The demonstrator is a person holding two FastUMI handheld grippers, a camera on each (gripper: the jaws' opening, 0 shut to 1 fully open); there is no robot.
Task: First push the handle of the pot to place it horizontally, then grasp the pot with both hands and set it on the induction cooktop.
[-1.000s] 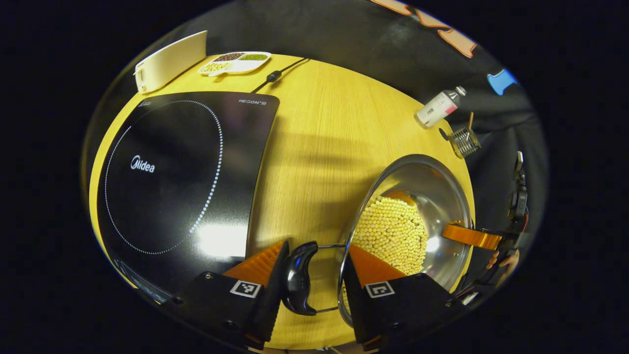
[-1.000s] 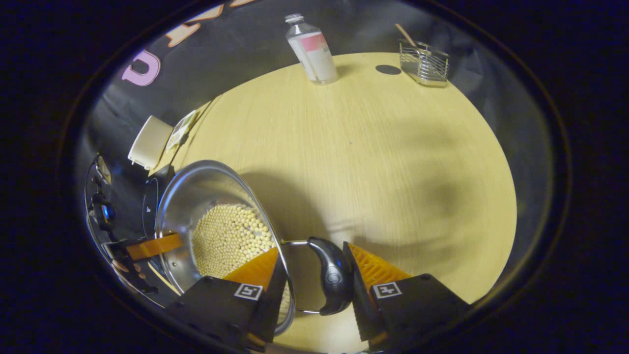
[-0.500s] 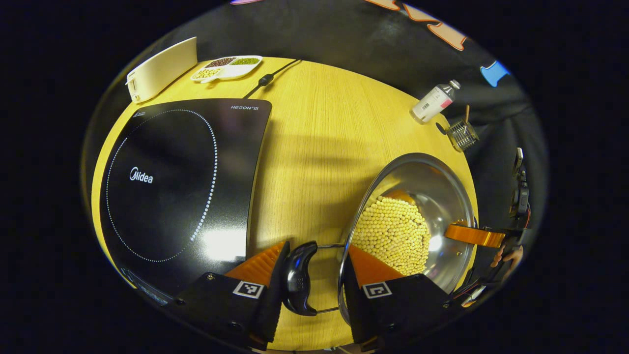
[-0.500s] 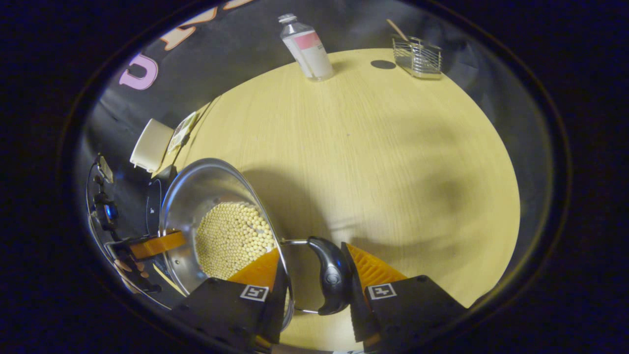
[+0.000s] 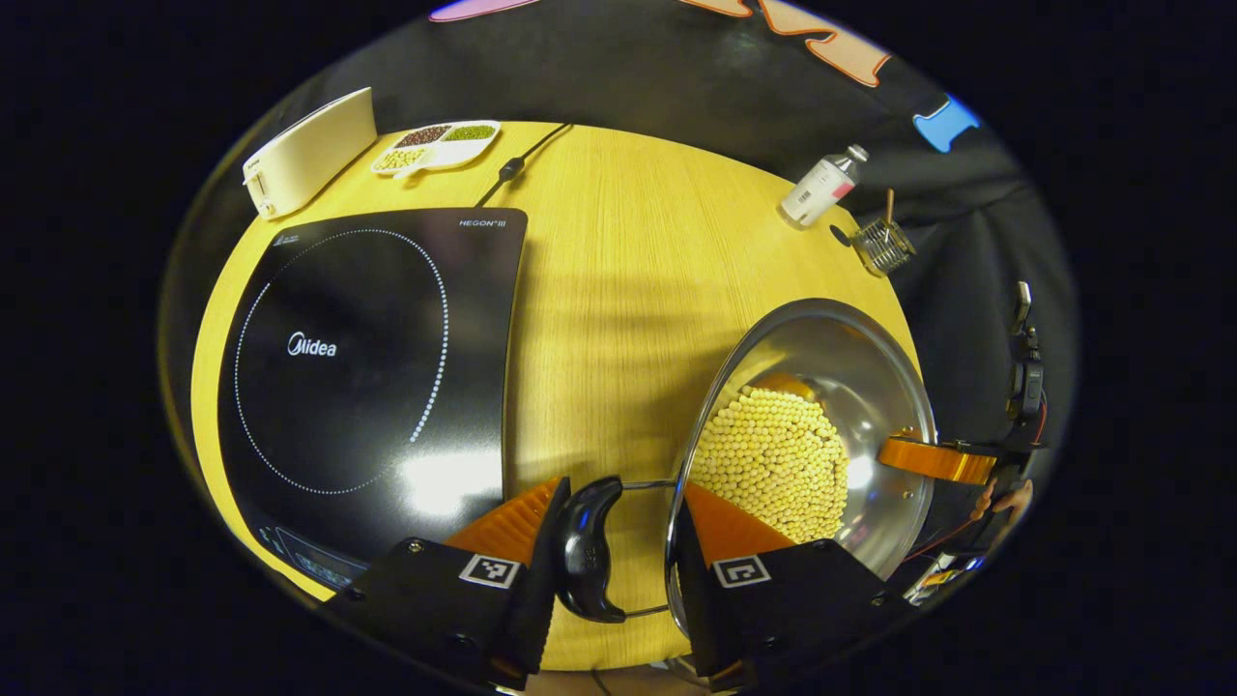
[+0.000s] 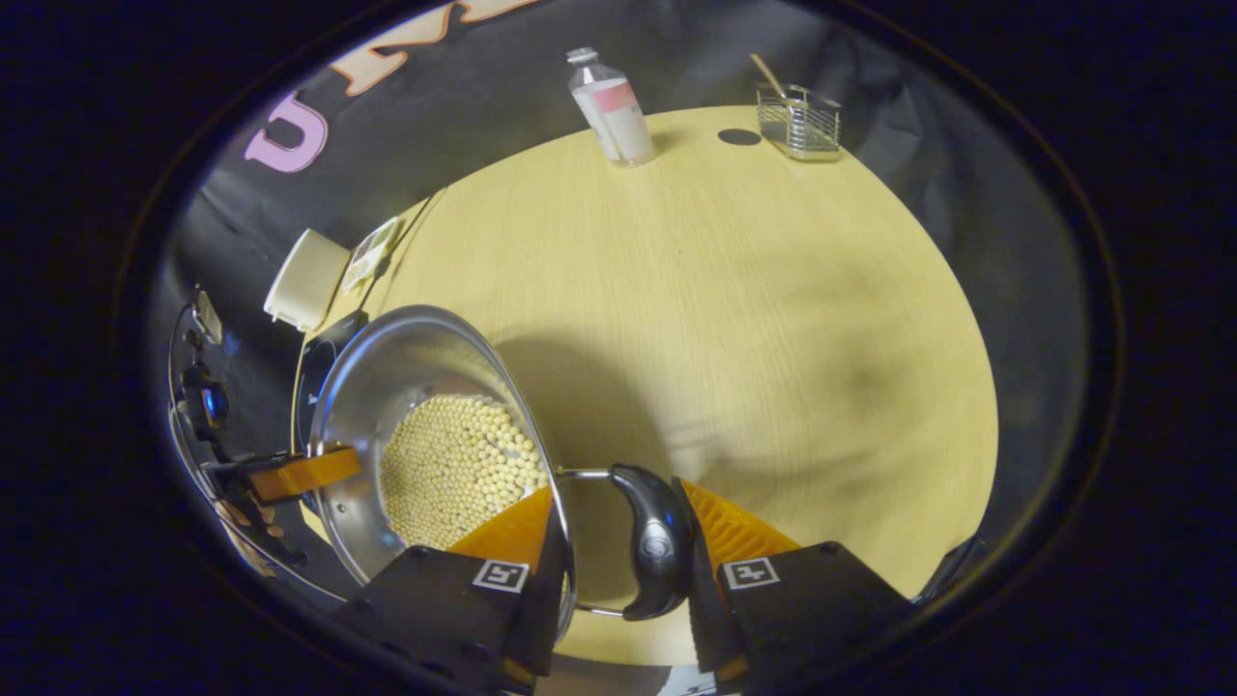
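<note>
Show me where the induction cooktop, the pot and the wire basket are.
induction cooktop [image 5: 367, 358], left gripper view, on its dark glass inside the dotted ring.
pot [image 5: 850, 358], left gripper view, on its bare steel inner wall.
wire basket [image 6: 798, 124], right gripper view, on its front wire side.

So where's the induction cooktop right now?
In the left gripper view, the induction cooktop lies flat on the table's left side, left of the pot.
</note>
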